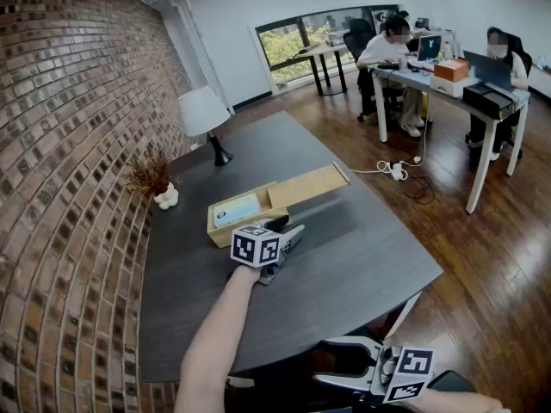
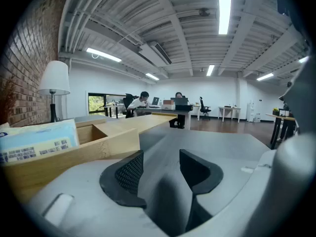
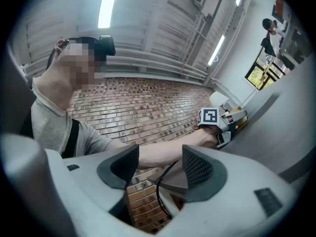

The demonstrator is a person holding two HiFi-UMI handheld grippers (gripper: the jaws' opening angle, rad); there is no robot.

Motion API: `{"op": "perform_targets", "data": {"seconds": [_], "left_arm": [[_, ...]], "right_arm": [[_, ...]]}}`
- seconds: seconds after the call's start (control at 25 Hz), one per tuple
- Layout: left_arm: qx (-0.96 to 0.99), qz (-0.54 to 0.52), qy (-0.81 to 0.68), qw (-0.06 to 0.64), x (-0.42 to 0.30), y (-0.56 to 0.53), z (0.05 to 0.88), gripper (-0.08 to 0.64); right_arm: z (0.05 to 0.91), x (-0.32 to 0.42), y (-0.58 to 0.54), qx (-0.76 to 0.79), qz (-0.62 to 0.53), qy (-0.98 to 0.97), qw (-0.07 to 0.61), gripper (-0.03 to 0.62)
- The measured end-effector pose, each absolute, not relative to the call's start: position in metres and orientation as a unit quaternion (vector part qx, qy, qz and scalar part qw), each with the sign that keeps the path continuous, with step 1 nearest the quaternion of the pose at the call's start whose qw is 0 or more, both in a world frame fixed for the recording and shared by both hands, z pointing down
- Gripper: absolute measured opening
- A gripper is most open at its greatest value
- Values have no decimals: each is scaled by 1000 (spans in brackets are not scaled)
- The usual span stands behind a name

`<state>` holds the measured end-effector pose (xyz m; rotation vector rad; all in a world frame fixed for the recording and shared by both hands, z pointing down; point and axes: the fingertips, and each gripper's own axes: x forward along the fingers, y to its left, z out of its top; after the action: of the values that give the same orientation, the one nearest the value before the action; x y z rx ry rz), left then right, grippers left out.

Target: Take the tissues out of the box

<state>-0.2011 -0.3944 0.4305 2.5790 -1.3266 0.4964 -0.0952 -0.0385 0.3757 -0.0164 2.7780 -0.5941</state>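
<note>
A long wooden box [image 1: 297, 189] lies on the dark table [image 1: 362, 256], its lid slid off to the right. A pale blue tissue pack [image 1: 235, 211] fills the box's left half. My left gripper [image 1: 288, 237] rests on the table just in front of the box, jaws drawn close with nothing between them. In the left gripper view the tissue pack [image 2: 37, 139] and box wall [image 2: 98, 144] are at the left of the gripper [image 2: 161, 168]. My right gripper [image 1: 331, 360] hangs below the table's near edge, open and empty [image 3: 160, 169], and it looks toward the left gripper [image 3: 219, 122].
A white lamp [image 1: 205, 119], a dried plant [image 1: 151, 175] and a small white ornament [image 1: 166, 198] stand at the table's far left by the brick wall [image 1: 69, 144]. People sit at desks [image 1: 448, 80] at the far right. A power strip [image 1: 396, 170] lies on the wooden floor.
</note>
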Motion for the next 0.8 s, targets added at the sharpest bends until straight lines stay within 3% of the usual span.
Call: {"op": "perform_targets", "data": {"seconds": [0.48, 0.64, 0.8], "left_arm": [[883, 113, -445, 96, -186, -401, 422, 232], [895, 185, -406, 0, -186, -364, 394, 232], [871, 229, -426, -83, -257, -333, 324, 230]], "right_arm": [[378, -95, -32, 0, -212, 966, 151, 272], [376, -94, -32, 2, -211, 966, 152, 272], [375, -94, -31, 5, -214, 965, 150, 272]]}}
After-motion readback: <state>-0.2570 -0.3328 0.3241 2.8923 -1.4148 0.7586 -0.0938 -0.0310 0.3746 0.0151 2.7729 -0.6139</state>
